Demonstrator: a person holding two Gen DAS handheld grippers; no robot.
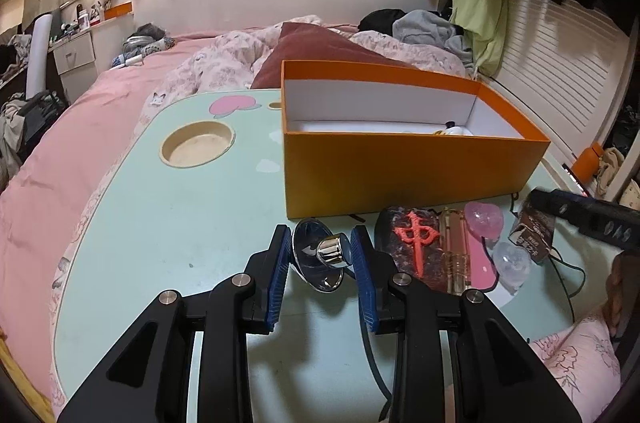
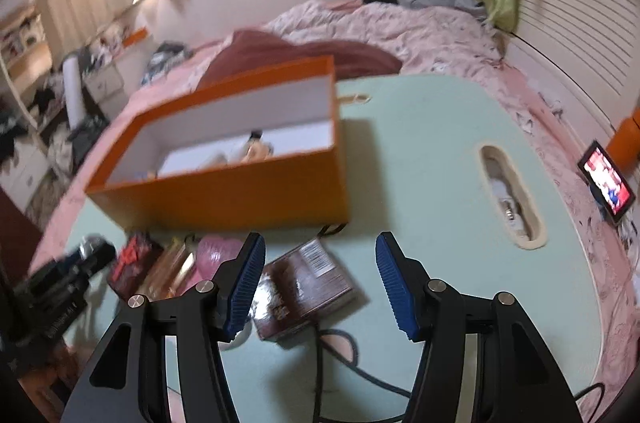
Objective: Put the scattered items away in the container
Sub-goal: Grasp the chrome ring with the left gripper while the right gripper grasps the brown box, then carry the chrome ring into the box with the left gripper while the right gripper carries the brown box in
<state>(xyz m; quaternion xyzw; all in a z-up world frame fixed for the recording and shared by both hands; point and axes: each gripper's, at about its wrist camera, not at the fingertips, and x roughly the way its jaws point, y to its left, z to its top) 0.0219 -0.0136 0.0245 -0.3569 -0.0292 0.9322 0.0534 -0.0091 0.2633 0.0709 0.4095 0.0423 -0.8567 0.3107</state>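
An open orange box [image 1: 400,175] with a white inside stands on the mint lap table [image 1: 168,231]; small items lie inside it. My left gripper [image 1: 320,255] has its blue pads around a shiny silver knob on a round mirror-like disc [image 1: 320,255], just in front of the box. To its right lie a dark tile with a red character [image 1: 412,247], a clear gold tube [image 1: 454,247], a pink crystal heart [image 1: 482,219], a clear heart [image 1: 512,263] and a brown packet [image 1: 534,235]. My right gripper [image 2: 320,279] is open and empty above the brown packet [image 2: 304,287]. The box shows there too [image 2: 224,191].
The table rests on a bed with pink bedding [image 1: 80,127]. It has a round cup recess [image 1: 198,143] and an oblong slot [image 2: 512,199]. A black cable [image 2: 320,363] crosses the table. A phone [image 2: 606,183] with a lit screen lies at the right.
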